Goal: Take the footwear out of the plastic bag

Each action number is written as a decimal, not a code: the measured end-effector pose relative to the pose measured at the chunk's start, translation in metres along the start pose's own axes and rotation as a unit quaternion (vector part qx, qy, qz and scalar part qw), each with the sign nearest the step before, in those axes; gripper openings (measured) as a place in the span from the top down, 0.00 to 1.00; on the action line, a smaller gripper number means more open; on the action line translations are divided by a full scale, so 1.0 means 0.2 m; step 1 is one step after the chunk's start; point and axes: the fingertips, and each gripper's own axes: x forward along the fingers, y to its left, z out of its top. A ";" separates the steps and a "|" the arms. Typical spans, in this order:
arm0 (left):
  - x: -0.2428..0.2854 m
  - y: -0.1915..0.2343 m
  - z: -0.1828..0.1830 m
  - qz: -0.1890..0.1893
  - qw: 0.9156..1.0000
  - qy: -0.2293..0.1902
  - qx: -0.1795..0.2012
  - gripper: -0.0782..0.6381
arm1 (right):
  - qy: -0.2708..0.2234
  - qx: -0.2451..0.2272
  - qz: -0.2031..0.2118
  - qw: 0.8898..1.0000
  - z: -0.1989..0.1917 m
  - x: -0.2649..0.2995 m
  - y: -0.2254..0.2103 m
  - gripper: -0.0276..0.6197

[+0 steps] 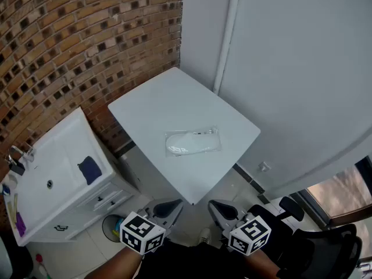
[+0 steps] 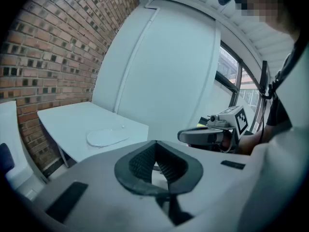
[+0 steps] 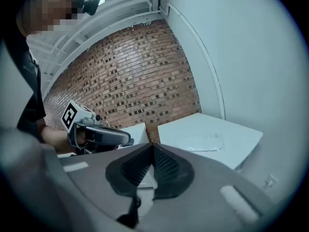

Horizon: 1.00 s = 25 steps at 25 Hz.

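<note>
Rough red-brown brick wall [image 1: 70, 34] is noted at left, with a glossy white sink cabinet [image 1: 64, 156] below it. A smooth white square surface [image 1: 174, 97] carries a crinkled clear plastic bag [image 1: 209, 133], lying flat near its middle. Pale, elongated white footwear [image 1: 187, 145] is enclosed inside. The left claw [image 1: 176, 204] and right claw [image 1: 213, 204] are held low, well short of the surface, with ribbed black pads closed together and nothing gripped.
</note>
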 end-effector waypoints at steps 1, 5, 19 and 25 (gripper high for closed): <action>0.00 0.00 0.00 0.000 1.000 0.000 0.000 0.88 | 0.001 0.000 0.000 1.000 0.00 0.00 0.00 0.95; 0.00 0.02 0.01 -0.003 1.000 -0.002 -0.001 0.88 | 0.002 -0.001 -0.002 1.000 0.00 0.03 0.00 0.95; -0.11 0.22 0.02 -0.045 0.999 0.002 0.013 0.88 | 0.003 -0.002 -0.050 0.999 0.02 0.19 0.11 0.95; -0.15 0.34 0.04 -0.056 0.998 0.009 0.026 0.88 | -0.004 -0.003 -0.074 0.997 0.06 0.28 0.14 0.95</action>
